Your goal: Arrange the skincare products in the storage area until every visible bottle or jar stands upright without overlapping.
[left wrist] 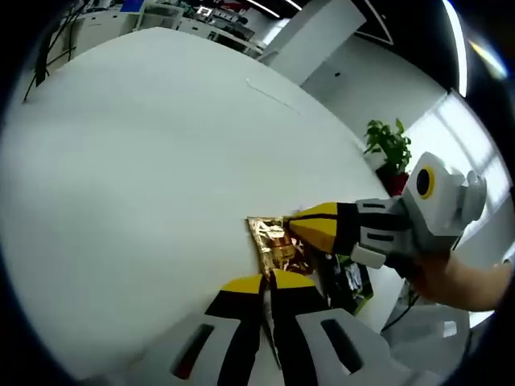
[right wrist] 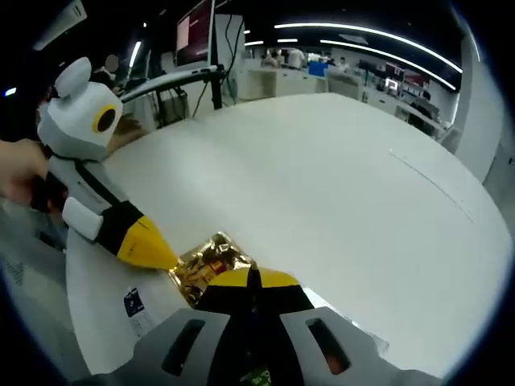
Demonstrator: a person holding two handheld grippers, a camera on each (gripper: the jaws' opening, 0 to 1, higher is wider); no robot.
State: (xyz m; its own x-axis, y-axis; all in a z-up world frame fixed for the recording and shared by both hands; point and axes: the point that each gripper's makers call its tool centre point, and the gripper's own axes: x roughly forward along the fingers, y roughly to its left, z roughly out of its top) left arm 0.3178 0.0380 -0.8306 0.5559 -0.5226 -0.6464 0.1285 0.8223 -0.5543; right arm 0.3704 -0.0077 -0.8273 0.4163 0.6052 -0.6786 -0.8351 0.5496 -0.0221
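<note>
Gold foil packet (left wrist: 273, 241) lies near edge of white surface (left wrist: 145, 145), both hand-held grippers meeting on it. Left hand-held gripper (left wrist: 267, 281): yellow tips together, pinching packet's near edge. Right hand-held gripper (right wrist: 252, 278): tips together, clamped on same packet from opposite side. Dark-printed sheet (left wrist: 350, 277) lies just beside packet. Potted plant (left wrist: 389, 145) beyond surface's far edge.

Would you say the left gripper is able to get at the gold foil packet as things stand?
Probably yes: the left gripper already sits at the gold foil packet on the white table, jaws closed on its edge. The right gripper meets it from the other side without blocking.
</note>
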